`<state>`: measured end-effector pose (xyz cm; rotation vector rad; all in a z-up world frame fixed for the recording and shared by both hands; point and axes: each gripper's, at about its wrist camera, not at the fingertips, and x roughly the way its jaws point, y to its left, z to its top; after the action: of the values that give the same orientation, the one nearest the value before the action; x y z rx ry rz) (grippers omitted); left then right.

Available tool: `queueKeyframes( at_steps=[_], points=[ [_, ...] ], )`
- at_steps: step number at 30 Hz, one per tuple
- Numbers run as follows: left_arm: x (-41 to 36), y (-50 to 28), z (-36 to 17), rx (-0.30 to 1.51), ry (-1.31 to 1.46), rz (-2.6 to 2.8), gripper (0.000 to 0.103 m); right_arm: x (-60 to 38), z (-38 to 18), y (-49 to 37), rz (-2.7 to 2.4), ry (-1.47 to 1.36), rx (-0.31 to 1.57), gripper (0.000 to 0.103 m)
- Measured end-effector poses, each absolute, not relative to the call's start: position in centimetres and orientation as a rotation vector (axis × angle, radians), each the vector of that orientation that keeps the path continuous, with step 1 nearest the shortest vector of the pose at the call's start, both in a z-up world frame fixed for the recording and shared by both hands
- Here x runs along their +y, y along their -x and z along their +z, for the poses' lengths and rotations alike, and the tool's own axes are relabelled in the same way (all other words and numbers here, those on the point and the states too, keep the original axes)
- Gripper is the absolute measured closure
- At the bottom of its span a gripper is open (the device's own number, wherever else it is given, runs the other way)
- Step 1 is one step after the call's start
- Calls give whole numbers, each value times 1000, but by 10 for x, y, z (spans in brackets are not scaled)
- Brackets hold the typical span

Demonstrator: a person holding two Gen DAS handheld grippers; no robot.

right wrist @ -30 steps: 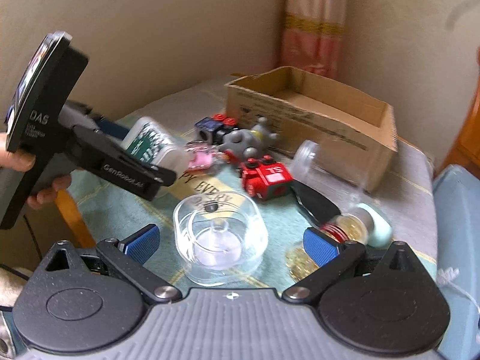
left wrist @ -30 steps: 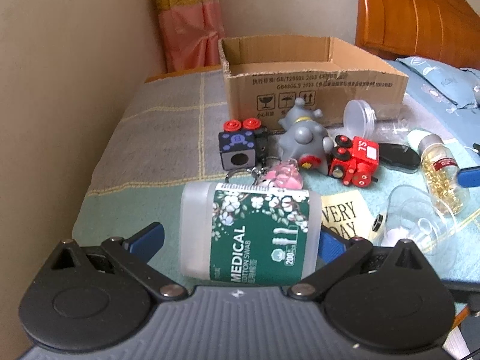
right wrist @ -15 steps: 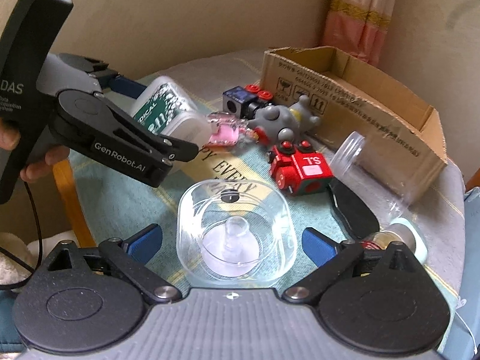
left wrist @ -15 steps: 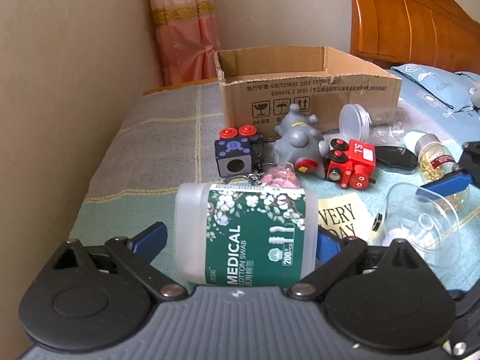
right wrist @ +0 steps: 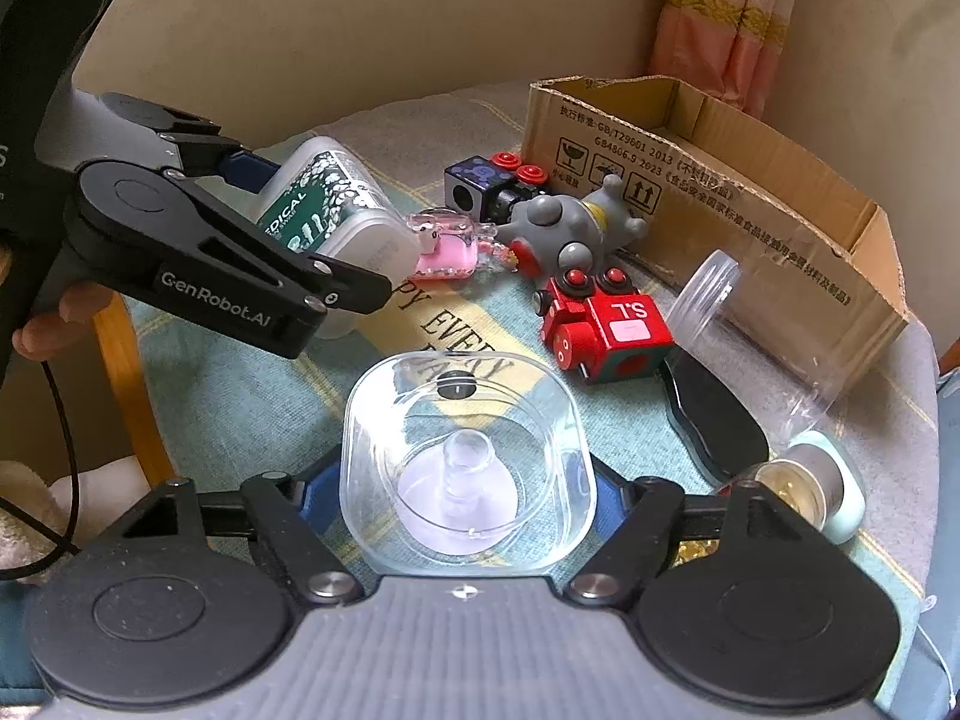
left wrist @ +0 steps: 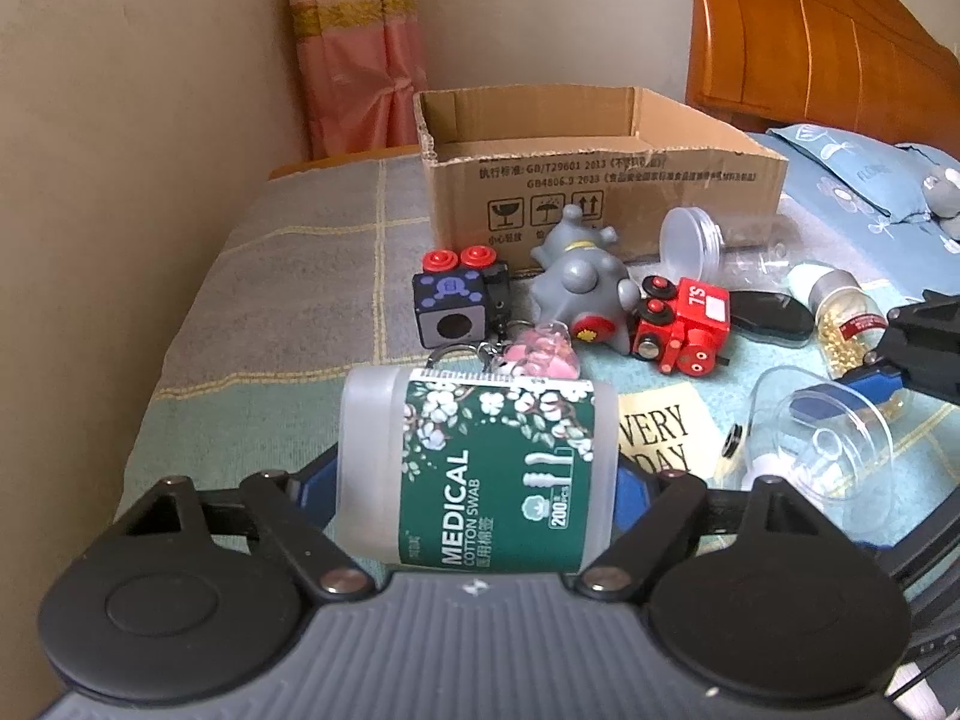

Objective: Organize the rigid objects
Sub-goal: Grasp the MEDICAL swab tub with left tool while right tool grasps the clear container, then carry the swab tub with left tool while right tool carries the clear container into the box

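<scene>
Swab box [left wrist: 477, 474] sits crosswise between the blue pads of the left claw [left wrist: 477, 483], which is clamped on its two ends, lid end to the left, green label up; from the right wrist view the box [right wrist: 336, 210] looks lifted a little off the tabletop [left wrist: 288, 300], though I cannot tell for sure that it is clear of it. To do this step well, I judge the grip should stay firm and level, since the frosted plastic looks slick and could swivel on two small pads; carry it high enough to pass over the pink keychain [left wrist: 537, 354], the black cube [left wrist: 459, 303] and the grey toy [left wrist: 579, 282], which lie between the claw and the box [left wrist: 600, 174] at the back, then lower it inside the cardboard wall before letting go. Further right, the red train [left wrist: 681, 324] lies near the grey toy, and a clear tube [right wrist: 762, 336] leans by the carton's front wall. The right claw [right wrist: 468, 483] is closed on a clear square dish [right wrist: 468, 462], pads pressing its left and right sides, open mouth facing forward; it too looks thin-walled, so squeeze gently and keep the two claws well apart on the way to the carton, as they hang near each other now
</scene>
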<state>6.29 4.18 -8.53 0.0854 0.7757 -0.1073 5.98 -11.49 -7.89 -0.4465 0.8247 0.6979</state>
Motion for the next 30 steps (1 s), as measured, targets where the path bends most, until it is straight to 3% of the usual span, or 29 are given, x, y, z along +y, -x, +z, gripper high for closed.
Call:
queueKeyframes(
  at_steps=[14, 30],
  points=[
    [38, -70, -50, 801, -173, -189, 21, -131, -62, -69, 650, 399, 825, 23],
    [24, -137, 7, 784, -217, -268, 21, -153, 1, -106, 607, 352, 709, 23]
  ],
)
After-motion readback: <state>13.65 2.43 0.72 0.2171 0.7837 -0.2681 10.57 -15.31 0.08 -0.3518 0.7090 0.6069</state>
